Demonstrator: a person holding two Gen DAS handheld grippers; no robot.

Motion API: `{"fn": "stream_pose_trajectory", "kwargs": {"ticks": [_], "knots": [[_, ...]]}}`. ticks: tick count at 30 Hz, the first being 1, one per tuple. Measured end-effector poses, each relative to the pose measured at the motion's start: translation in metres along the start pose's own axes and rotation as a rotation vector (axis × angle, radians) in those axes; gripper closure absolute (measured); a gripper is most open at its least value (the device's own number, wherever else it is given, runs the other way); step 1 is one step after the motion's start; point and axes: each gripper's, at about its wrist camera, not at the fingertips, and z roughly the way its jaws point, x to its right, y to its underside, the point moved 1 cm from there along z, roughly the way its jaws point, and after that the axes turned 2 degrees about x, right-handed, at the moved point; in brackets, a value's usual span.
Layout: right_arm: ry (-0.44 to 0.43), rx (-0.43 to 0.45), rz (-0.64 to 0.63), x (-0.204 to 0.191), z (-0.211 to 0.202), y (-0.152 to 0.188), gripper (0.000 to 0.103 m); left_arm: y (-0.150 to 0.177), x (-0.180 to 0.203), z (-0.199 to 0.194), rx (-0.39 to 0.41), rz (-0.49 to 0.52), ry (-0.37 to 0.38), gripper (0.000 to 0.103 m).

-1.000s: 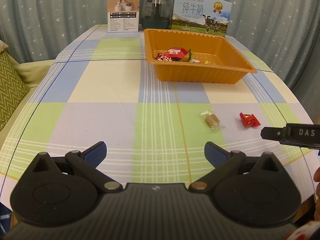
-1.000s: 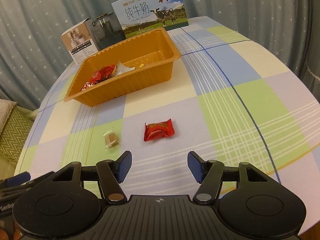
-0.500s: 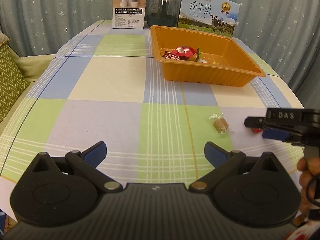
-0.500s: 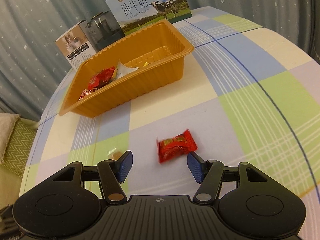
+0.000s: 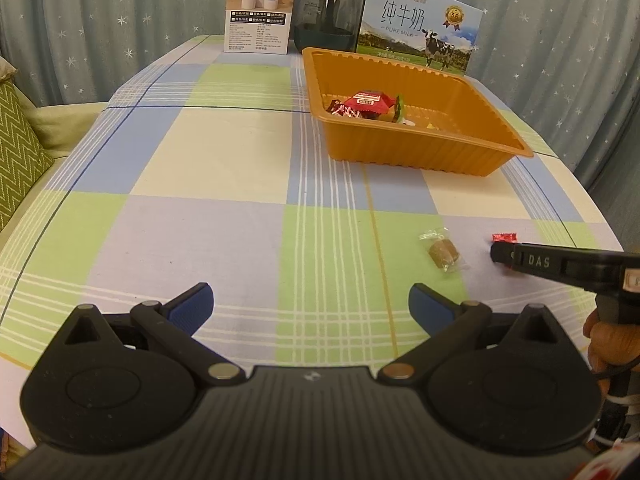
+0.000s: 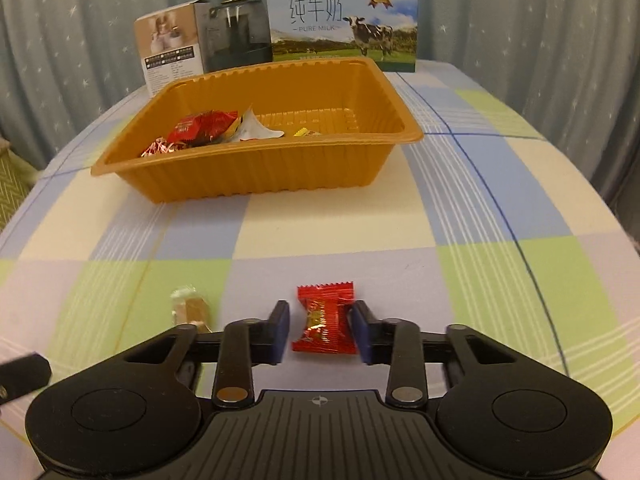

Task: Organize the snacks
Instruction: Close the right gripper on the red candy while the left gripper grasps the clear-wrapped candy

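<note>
A red wrapped candy (image 6: pixel 325 319) lies on the checked tablecloth between the jaws of my right gripper (image 6: pixel 320 330); the pads flank it with small gaps on both sides. In the left wrist view the candy (image 5: pixel 504 237) peeks out behind the right gripper's finger. A brown candy in clear wrap (image 6: pixel 191 307) lies just left of it and also shows in the left wrist view (image 5: pixel 442 251). The orange tray (image 6: pixel 280 176) holds several snacks, also seen in the left wrist view (image 5: pixel 400 152). My left gripper (image 5: pixel 310 300) is open and empty above the near table.
At the table's far edge stand a milk carton box (image 6: pixel 344 24), a dark glass pot (image 6: pixel 236 36) and a small white box (image 6: pixel 170 54). A green zigzag cushion (image 5: pixel 20 148) lies off the left edge. Curtains hang behind.
My right gripper has moved forward and down over the red candy and its jaws have narrowed around it. The left gripper has shifted slightly, still open.
</note>
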Motion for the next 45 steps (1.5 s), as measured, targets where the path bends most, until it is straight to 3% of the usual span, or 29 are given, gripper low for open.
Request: {"fn": "stream_pose_trajectory", "kwargs": {"ticks": [3, 16, 24, 30, 32, 37, 45], "knots": [[0.015, 0.001, -0.035, -0.001, -0.001, 0.003, 0.081, 0.000, 0.004, 0.000, -0.002, 0.009, 0.005, 0.000], [0.000, 0.047, 0.013, 0.036, -0.048, -0.020, 0.081, -0.014, 0.057, 0.018, 0.038, 0.062, 0.094, 0.002], [0.006, 0.044, 0.092, 0.059, -0.050, -0.015, 0.081, -0.012, 0.093, 0.048, 0.022, 0.069, 0.125, 0.020], [-0.008, 0.042, 0.126, 0.062, -0.047, -0.015, 0.081, -0.011, 0.105, 0.064, 0.027, 0.095, 0.104, 0.038], [-0.012, 0.040, 0.131, 0.062, -0.046, -0.015, 0.081, -0.010, 0.106, 0.069, 0.021, 0.101, 0.096, 0.051], [-0.016, 0.030, 0.156, 0.064, -0.043, -0.013, 0.081, -0.009, 0.109, 0.072, 0.042, 0.141, 0.061, 0.069], [-0.027, 0.024, 0.146, 0.058, -0.041, -0.011, 0.081, -0.006, 0.107, 0.069, 0.047, 0.203, 0.049, 0.081]]}}
